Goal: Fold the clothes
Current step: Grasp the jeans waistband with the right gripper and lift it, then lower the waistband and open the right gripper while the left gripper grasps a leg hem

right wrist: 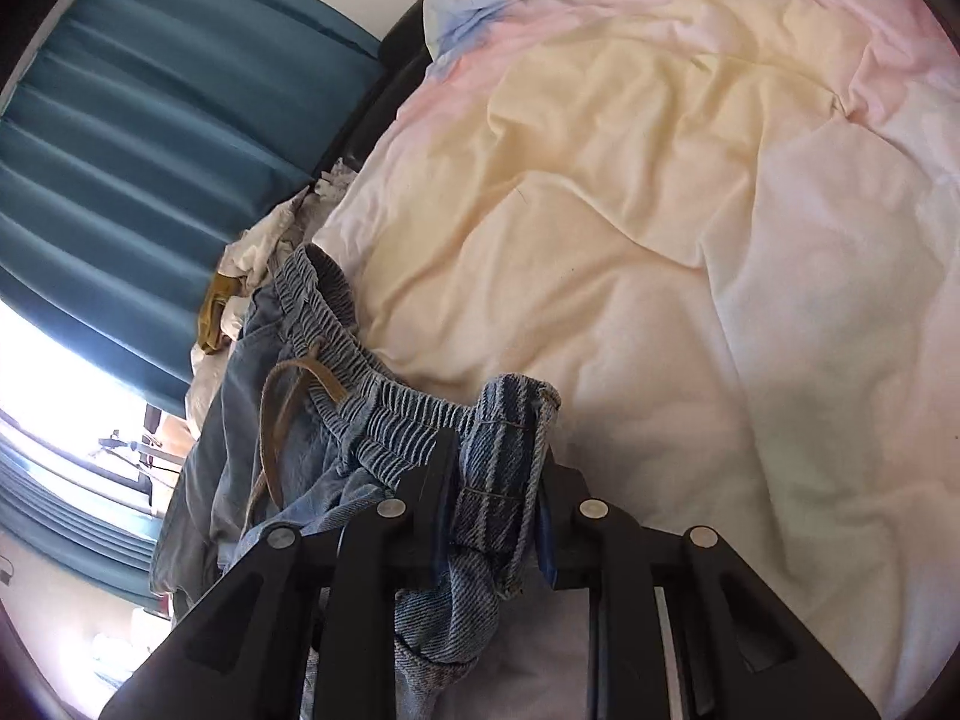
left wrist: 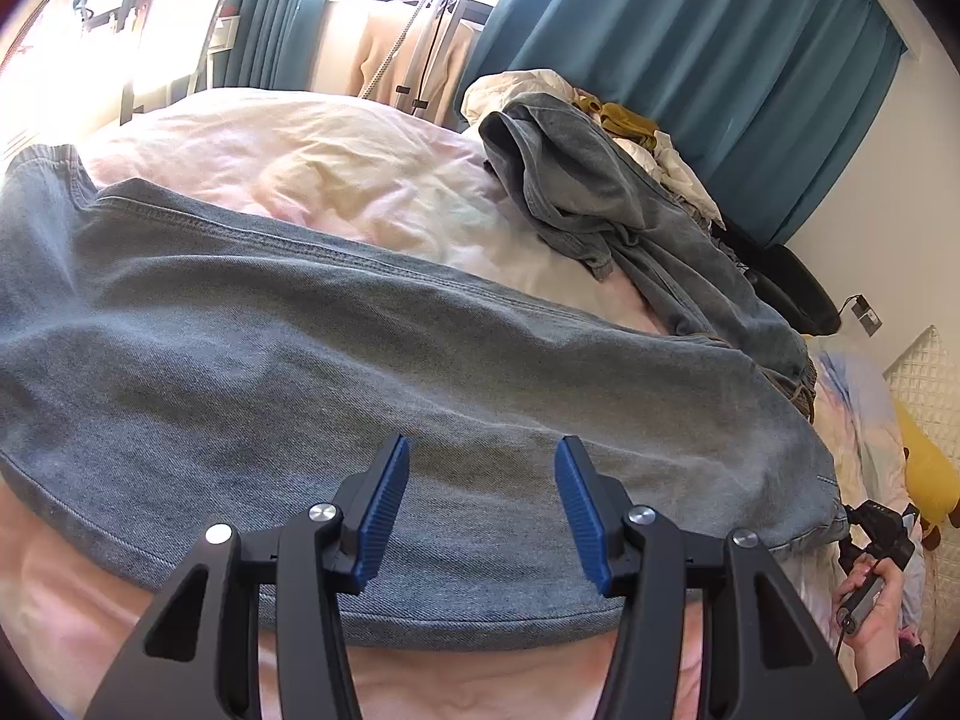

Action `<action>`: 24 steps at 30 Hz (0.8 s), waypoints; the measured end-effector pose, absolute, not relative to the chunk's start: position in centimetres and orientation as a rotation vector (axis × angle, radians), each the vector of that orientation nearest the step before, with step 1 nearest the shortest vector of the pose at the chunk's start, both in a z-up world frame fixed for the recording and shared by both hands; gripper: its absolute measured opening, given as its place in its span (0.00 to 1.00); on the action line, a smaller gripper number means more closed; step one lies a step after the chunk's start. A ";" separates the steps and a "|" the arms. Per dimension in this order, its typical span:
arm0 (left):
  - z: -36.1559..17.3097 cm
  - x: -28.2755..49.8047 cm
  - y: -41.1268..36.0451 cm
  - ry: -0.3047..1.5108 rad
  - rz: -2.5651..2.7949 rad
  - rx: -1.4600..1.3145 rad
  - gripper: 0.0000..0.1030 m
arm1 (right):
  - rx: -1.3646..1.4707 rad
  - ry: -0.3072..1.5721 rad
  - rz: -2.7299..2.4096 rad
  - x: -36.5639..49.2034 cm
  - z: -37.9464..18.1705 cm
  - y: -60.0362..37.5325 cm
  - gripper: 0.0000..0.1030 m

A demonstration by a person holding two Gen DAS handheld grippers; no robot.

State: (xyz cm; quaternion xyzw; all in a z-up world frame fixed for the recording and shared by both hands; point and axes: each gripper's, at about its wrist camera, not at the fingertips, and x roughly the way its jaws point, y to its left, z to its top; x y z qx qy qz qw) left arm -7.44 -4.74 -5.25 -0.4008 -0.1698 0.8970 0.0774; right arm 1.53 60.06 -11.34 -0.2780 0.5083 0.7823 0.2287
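Observation:
A grey-blue denim garment [left wrist: 300, 330] lies spread flat across the bed. My left gripper [left wrist: 483, 450] hovers just above its near part, jaws apart, nothing between the blue pads [left wrist: 384, 510]. At the garment's right corner a hand [left wrist: 876, 606] holds my right gripper [left wrist: 879, 531]. In the right wrist view my right gripper [right wrist: 495, 450] is shut on a folded denim edge [right wrist: 504, 414], lifted off the quilt. An elastic waistband [right wrist: 360, 372] with a brown drawstring [right wrist: 276, 420] trails to its left.
A heap of denim and light clothes [left wrist: 576, 180] lies at the bed's far right. The pink and cream quilt [right wrist: 660, 210] covers the bed. Teal curtains [left wrist: 690, 60] hang behind. A yellow soft toy [left wrist: 927, 468] rests by the headboard.

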 end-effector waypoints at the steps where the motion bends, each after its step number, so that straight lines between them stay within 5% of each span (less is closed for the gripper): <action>1: -5.3 -7.4 -5.0 -0.519 2.689 -1.204 0.50 | -0.794 1.400 2.140 1.7 -11.2 59.7 0.25; 5: -5.1 -7.4 -6.2 -0.582 2.698 -1.212 0.50 | -0.901 1.390 2.075 2.3 -10.6 58.3 0.34; 13: -3.8 -6.8 -11.7 -0.827 2.787 -1.208 0.50 | -0.875 1.291 2.064 5.8 -6.0 53.5 0.34; 24: -4.3 -3.1 -26.7 -1.560 2.908 -1.169 0.50 | -0.933 1.026 2.335 4.1 -2.3 42.9 0.34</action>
